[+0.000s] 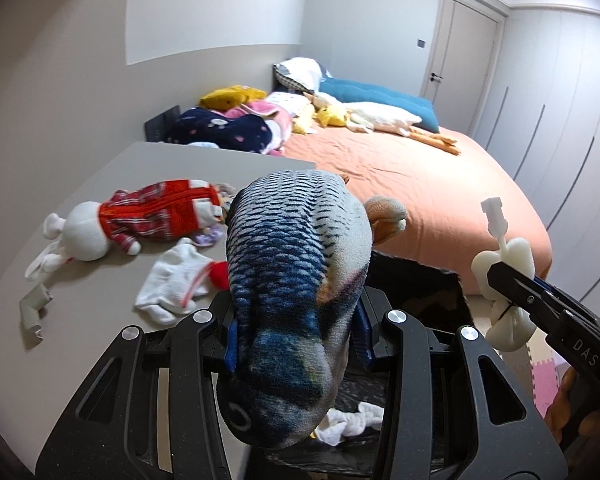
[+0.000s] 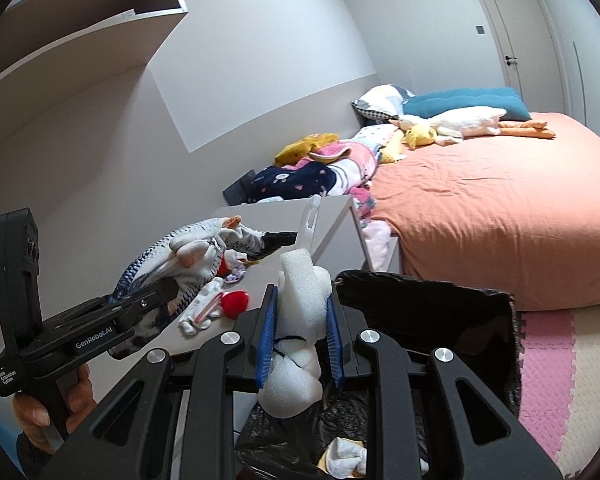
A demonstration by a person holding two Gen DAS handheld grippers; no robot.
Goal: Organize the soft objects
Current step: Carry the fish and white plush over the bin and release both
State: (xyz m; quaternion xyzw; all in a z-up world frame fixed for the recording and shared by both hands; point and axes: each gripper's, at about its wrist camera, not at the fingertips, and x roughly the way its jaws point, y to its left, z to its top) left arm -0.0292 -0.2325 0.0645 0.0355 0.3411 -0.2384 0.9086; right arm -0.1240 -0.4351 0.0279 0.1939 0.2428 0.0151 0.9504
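1. Orange sheets cover the bed (image 1: 412,176), which fills the far side of the room, with a white goose plush (image 1: 380,114) and a teal cushion (image 1: 380,94) lying near its head.
2. Grey desk (image 1: 112,184) sits at the foot of the bed; on it lie a white doll in a red plaid outfit (image 1: 140,216) and some white socks (image 1: 176,284).
3. Black bin (image 2: 440,320) stands just beside the desk, a white sock (image 2: 346,456) visible at its bottom.
4. Left gripper (image 1: 298,338) has its blue pads clamped on a scaly blue-grey fish plush (image 1: 296,272), held above the desk edge.
5. Right gripper (image 2: 300,340) pinches a lumpy white foam piece (image 2: 300,312) over the bin's near rim.
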